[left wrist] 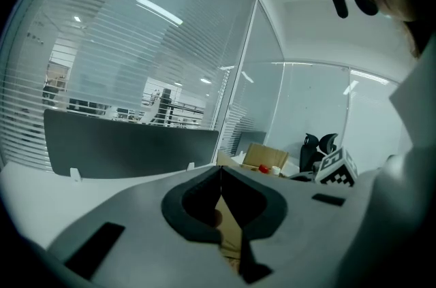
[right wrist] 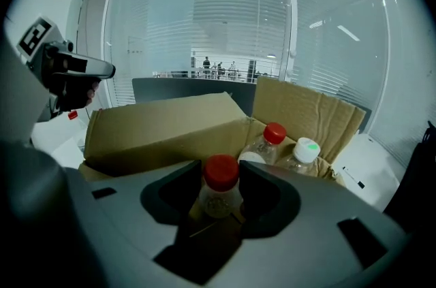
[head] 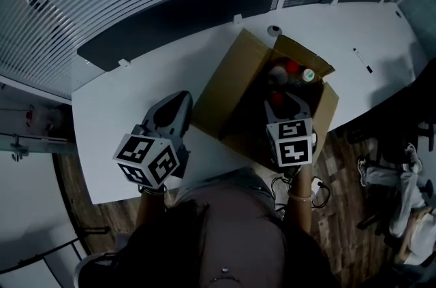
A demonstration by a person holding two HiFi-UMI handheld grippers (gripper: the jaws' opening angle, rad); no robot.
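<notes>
my right gripper (right wrist: 222, 179) is down in the open cardboard box (head: 230, 94) on the white table (head: 119, 109), jaws pinching the red-capped bottle (right wrist: 219, 201) near a white-capped bottle (right wrist: 304, 156), while my left gripper (left wrist: 219, 174), jaws pressed together on nothing, is just beside the box's left flap.

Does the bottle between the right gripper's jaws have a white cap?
No, the bottle between the right gripper's jaws has a red cap; the white-capped bottle stands farther back in the cardboard box.
</notes>
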